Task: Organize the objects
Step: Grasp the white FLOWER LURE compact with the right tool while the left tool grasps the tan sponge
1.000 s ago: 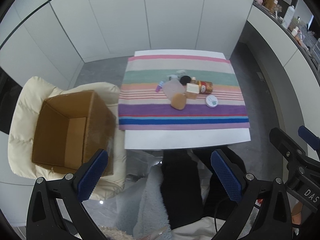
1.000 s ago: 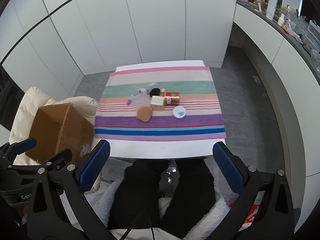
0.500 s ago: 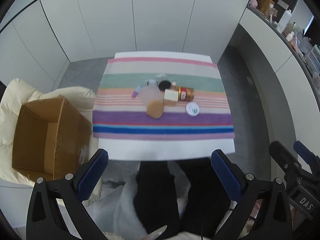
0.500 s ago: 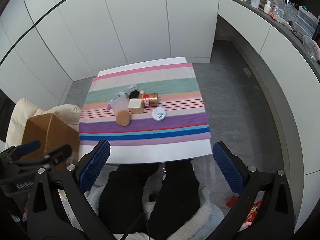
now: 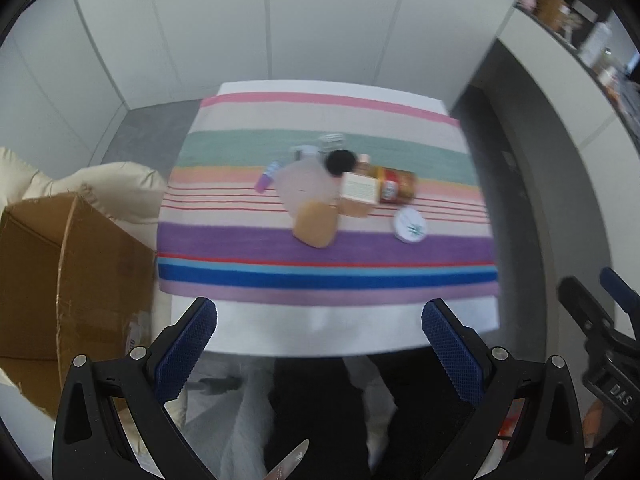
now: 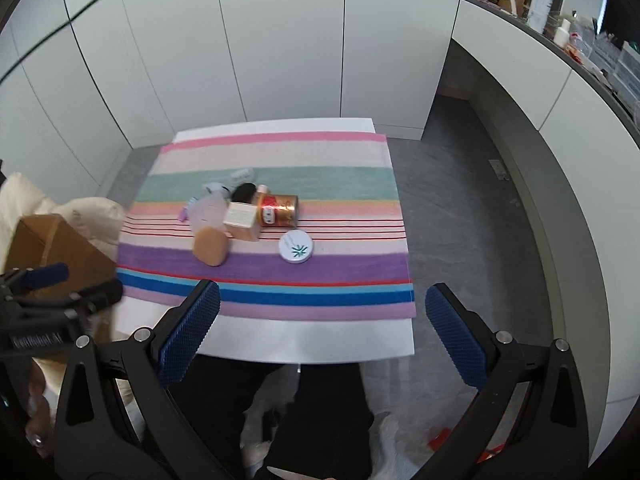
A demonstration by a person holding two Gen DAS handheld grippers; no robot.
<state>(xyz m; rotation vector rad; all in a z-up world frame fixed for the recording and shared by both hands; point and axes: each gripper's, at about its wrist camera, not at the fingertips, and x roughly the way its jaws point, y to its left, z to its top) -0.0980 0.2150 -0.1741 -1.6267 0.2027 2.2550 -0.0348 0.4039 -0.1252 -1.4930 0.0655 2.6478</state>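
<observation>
Hovering units: left hand-held gripper (image 5: pixel 319 330) and right hand-held gripper (image 6: pixel 322 314) both sit above the near edge of the white rectangular counter (image 6: pixel 304 344), clear of all items.
Left hand-held gripper state: jaws spread wide, blue textured pads (image 5: pixel 186 350) well apart, nothing held.
Right hand-held gripper state: jaws spread wide, blue textured pads (image 6: pixel 456 336) well apart, nothing held.
Counter cover: multicolour striped cloth (image 6: pixel 340 292) spans most of the counter, leaving a bare white strip at the near edge.
Item cluster: grouped at the middle of the cloth, slightly toward the left edge.
Cluster item 1: round tan sponge-like pad (image 6: pixel 211 246), nearest the near edge, touching the translucent pink bottle (image 6: pixel 208 212) behind it.
Cluster item 2: small cream and tan carton (image 6: pixel 242 222), just beside the pad, against the red and gold cylindrical can (image 6: pixel 278 210) lying on its side.
Cluster item 3: round black cap (image 6: pixel 243 193), behind the carton.
Cluster item 4: small purple tube (image 5: pixel 267 177), at the left side of the bottle.
Separate item: flat round white tin with a green leaf mark (image 6: pixel 296 246), near the can on its near side, apart from the cluster.
Container: open brown cardboard box (image 5: pixel 68 292), off the left edge of the counter, resting on a cream padded seat (image 5: pixel 100 184).
Operator: dark-trousered legs (image 6: pixel 320 412) visible below the near edge.
</observation>
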